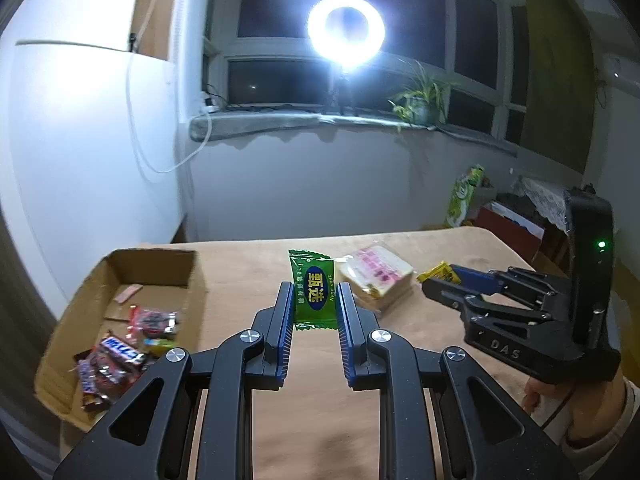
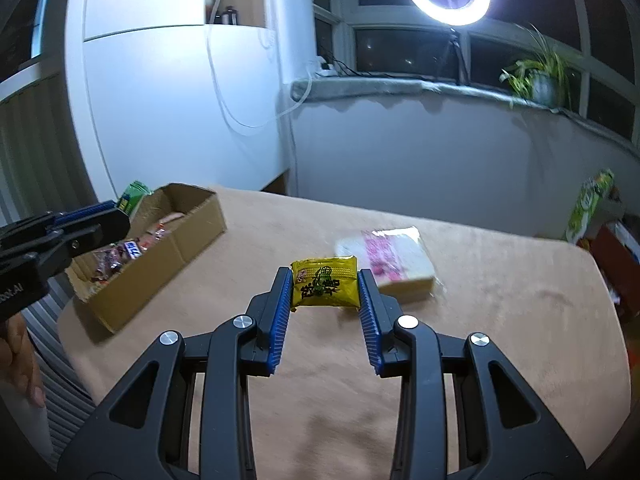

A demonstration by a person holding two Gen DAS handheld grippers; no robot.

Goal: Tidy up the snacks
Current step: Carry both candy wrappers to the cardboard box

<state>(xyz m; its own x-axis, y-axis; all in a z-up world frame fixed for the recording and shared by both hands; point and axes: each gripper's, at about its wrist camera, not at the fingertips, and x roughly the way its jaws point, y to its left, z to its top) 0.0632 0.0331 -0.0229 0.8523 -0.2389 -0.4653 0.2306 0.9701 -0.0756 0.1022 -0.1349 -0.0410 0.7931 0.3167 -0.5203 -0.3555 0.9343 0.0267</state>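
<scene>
My left gripper (image 1: 314, 294) is shut on a green candy packet (image 1: 314, 290) and holds it above the table, right of the cardboard box (image 1: 160, 264). The box holds several wrapped snacks (image 1: 116, 356). My right gripper (image 2: 325, 285) is shut on a yellow snack packet (image 2: 325, 287) held above the table. It also shows in the left wrist view (image 1: 434, 280), with the yellow packet (image 1: 440, 272) at its tips. A clear-wrapped sandwich bread pack (image 2: 396, 260) with pink print lies on the table behind the yellow packet. My left gripper (image 2: 120, 210) with the green packet (image 2: 134, 196) shows over the box (image 2: 160, 264) in the right wrist view.
The table (image 2: 500, 320) has a tan cover. A bright ring light (image 1: 346, 32) and a potted plant (image 1: 420, 100) stand on the windowsill. A green bag (image 1: 464, 196) and clutter sit beyond the table's right end. A white wall is at left.
</scene>
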